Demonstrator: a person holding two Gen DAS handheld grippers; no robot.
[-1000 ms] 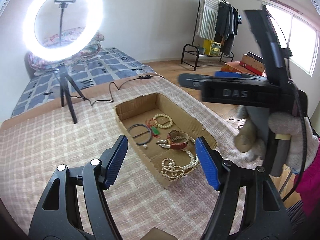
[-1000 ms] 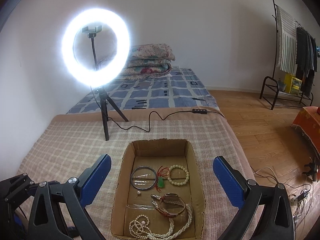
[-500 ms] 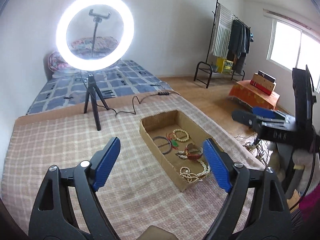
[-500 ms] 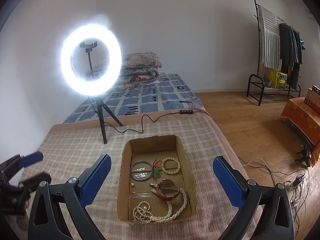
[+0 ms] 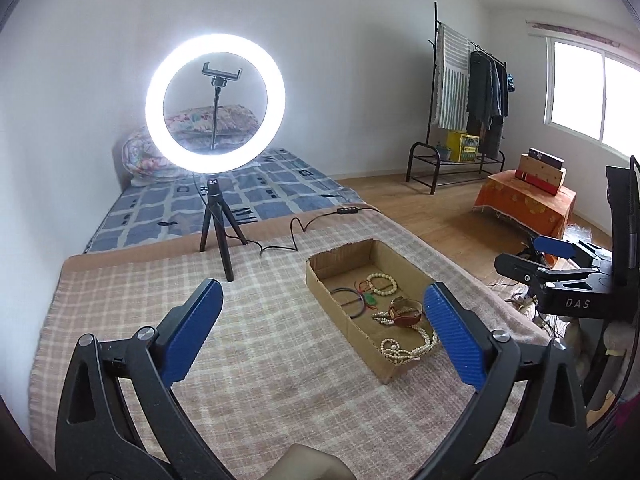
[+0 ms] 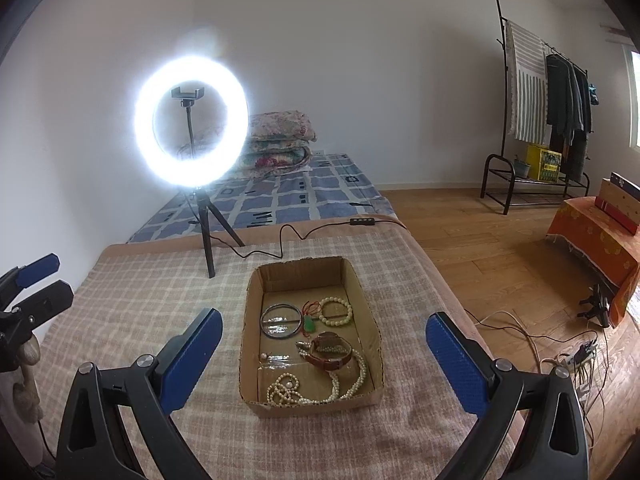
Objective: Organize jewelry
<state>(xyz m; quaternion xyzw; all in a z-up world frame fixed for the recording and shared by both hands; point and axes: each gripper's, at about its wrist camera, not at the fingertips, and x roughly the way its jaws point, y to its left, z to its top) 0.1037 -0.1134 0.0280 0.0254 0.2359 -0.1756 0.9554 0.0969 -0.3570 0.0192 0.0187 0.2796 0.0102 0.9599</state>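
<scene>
A shallow cardboard box [image 6: 251, 320] [image 5: 320, 280] lies on the checked blanket. It holds a pearl necklace [image 6: 288, 390] [image 5: 400, 348], a brown strap watch [image 6: 332, 360] [image 5: 406, 316], a cream bead bracelet [image 6: 336, 312] [image 5: 382, 284], a dark bangle [image 6: 280, 320] [image 5: 348, 304] and a green pendant on red cord [image 6: 309, 323]. My left gripper [image 5: 320, 308] is held back to the left of the box, its jaws still opening with nothing between them. My right gripper [image 6: 324, 332] stands open in front of the box's near end, holding nothing.
A lit ring light [image 6: 192, 132] [image 5: 216, 102] on a small tripod stands on the blanket behind the box, its cable [image 6: 280, 240] trailing right. The blanket's right edge drops to a wooden floor [image 6: 480, 240] with loose wires. A clothes rack [image 5: 468, 96] stands far right.
Both grippers have drawn back from the box, which now looks smaller and farther. The left jaws have spread wider. In the left view the right gripper moved off to the right edge.
</scene>
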